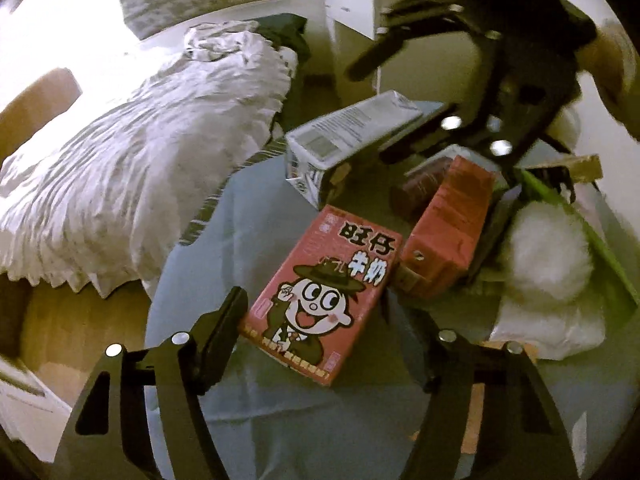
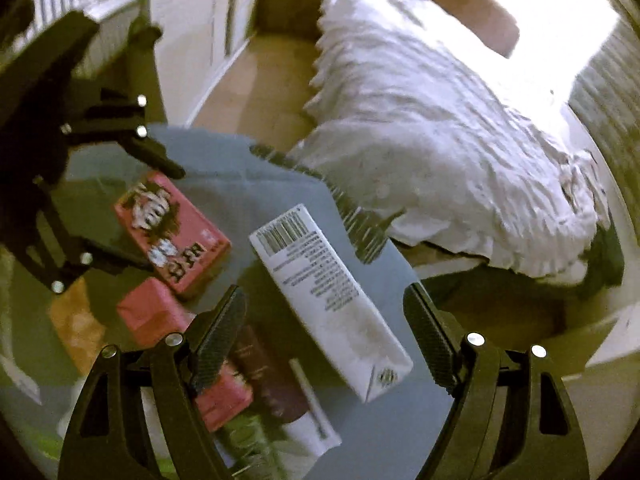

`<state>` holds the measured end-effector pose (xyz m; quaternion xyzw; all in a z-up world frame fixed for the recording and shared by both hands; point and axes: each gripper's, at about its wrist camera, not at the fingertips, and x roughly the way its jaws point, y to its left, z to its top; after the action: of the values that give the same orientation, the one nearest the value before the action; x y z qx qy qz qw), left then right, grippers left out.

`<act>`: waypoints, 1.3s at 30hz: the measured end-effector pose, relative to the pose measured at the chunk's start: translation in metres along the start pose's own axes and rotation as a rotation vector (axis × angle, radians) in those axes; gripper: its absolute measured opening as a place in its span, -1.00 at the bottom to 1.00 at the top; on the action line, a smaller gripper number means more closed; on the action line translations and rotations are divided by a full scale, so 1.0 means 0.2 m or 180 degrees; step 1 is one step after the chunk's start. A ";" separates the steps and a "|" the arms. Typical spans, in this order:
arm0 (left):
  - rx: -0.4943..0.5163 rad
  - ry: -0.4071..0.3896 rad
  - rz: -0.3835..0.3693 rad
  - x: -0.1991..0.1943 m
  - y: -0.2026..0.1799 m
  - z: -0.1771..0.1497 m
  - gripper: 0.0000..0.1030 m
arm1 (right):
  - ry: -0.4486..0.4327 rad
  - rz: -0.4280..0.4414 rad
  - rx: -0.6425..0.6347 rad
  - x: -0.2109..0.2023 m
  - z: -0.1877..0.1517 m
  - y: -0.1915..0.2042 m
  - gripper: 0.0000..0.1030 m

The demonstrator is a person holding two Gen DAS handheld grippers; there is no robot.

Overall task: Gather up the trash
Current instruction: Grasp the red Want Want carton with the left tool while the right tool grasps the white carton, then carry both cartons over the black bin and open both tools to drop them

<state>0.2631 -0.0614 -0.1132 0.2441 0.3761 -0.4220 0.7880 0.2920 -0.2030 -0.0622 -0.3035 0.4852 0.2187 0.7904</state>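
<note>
A red milk carton with a cartoon face (image 1: 320, 300) lies on a blue-grey cloth (image 1: 256, 412), between the open fingers of my left gripper (image 1: 316, 320). It also shows in the right wrist view (image 2: 172, 232). A white carton (image 1: 344, 140) lies further back; in the right wrist view the white carton (image 2: 332, 300) lies between the open fingers of my right gripper (image 2: 326, 316). A second red carton (image 1: 444, 228) and a dark brown packet (image 1: 420, 188) lie beside them. The right gripper (image 1: 404, 100) appears over the white carton in the left wrist view.
A crumpled white duvet (image 1: 140, 168) lies left of the cloth on a wooden floor (image 1: 72, 332). A white fluffy thing (image 1: 544, 256), green strips (image 1: 600, 244) and cardboard (image 1: 580, 164) lie at the right. A white cabinet (image 1: 356, 20) stands behind.
</note>
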 end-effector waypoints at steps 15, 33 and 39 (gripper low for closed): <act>-0.0244 -0.0268 0.0102 -0.10 0.01 -0.03 0.20 | -0.0341 0.0102 0.0691 -0.11 -0.05 -0.08 -0.13; -0.0884 -0.1293 -0.0452 -0.60 -0.55 0.23 0.20 | -0.2293 -0.0096 0.3870 -1.04 -1.49 0.01 -0.15; -0.0631 -0.1220 -0.1128 -0.43 -1.12 0.59 0.20 | -0.2145 -0.0905 0.4530 -1.18 -2.13 0.13 -0.15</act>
<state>0.0867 -0.2204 0.0100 0.0120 0.2965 -0.5528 0.7787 -0.0976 -0.4915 -0.0033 0.2970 0.2000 -0.1662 0.9188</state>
